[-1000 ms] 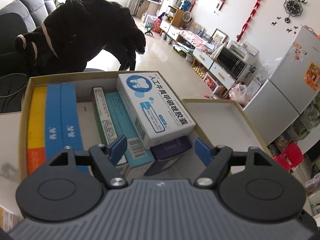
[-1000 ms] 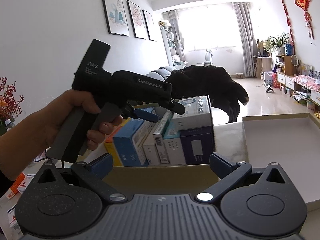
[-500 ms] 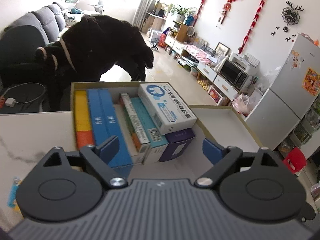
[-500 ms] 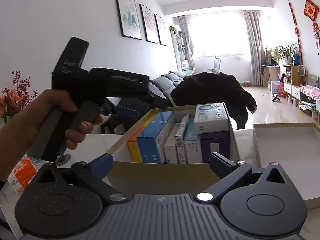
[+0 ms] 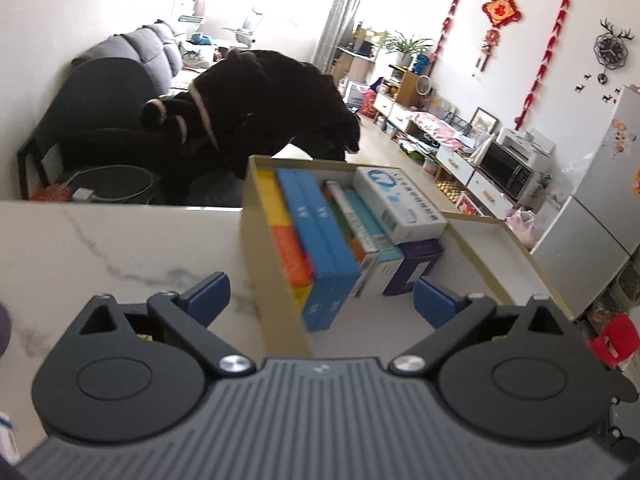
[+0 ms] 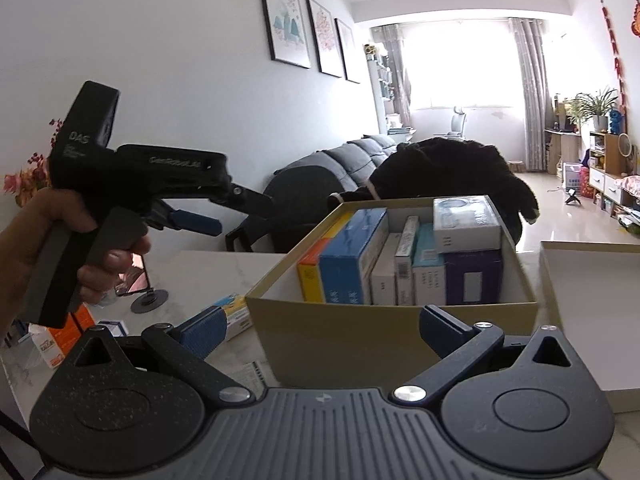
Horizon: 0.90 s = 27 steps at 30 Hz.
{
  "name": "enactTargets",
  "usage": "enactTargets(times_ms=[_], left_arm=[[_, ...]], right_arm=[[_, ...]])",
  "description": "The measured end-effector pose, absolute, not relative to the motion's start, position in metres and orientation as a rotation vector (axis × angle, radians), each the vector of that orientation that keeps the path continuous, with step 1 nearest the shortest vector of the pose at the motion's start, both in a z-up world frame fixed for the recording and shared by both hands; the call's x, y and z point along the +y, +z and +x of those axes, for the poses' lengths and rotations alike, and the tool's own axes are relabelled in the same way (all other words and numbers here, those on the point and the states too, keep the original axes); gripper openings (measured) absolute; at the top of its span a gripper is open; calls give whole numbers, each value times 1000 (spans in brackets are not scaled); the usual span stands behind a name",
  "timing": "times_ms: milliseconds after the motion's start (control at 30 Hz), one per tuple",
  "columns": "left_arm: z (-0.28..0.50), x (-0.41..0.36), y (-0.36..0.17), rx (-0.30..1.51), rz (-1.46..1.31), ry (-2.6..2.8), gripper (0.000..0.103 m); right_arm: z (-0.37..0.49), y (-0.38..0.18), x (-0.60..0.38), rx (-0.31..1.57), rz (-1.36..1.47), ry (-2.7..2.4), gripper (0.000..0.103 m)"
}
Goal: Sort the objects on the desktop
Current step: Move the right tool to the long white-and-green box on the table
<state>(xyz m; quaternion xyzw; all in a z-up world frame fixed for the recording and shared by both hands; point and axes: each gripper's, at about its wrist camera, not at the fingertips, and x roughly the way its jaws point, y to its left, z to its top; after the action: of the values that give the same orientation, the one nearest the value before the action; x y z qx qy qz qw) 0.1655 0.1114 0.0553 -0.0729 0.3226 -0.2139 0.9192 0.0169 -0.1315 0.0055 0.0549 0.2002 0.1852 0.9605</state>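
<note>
A tan cardboard box (image 5: 276, 292) (image 6: 360, 324) stands on the white marble table (image 5: 100, 248). It holds several upright medicine boxes, and a white-and-blue box (image 5: 396, 204) (image 6: 466, 220) lies on top of them. My left gripper (image 5: 322, 300) is open and empty, above the box's near left wall. It also shows in the right wrist view (image 6: 224, 216), held up to the left of the box. My right gripper (image 6: 320, 328) is open and empty in front of the box.
The box's lid (image 5: 492, 248) (image 6: 592, 292) lies open side up to the right. Loose medicine boxes (image 6: 236, 314) and an orange box (image 6: 64, 340) lie on the table at the left, near a small round stand (image 6: 148, 300). A black coat (image 5: 256, 116) hangs over a chair behind.
My left gripper has pulled back and to the left, from over the box's contents to above its left wall, and its jaws have opened wider. My right gripper has backed off a little.
</note>
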Motion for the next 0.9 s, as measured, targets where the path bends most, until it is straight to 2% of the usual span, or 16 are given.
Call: enactTargets(times_ms=[433, 900], left_arm=[[123, 165, 37, 669, -219, -336, 103], [71, 199, 3, 647, -320, -229, 103]], right_arm=[[21, -1, -99, 455, 4, 445, 103], [51, -44, -57, 726, -186, 621, 100]])
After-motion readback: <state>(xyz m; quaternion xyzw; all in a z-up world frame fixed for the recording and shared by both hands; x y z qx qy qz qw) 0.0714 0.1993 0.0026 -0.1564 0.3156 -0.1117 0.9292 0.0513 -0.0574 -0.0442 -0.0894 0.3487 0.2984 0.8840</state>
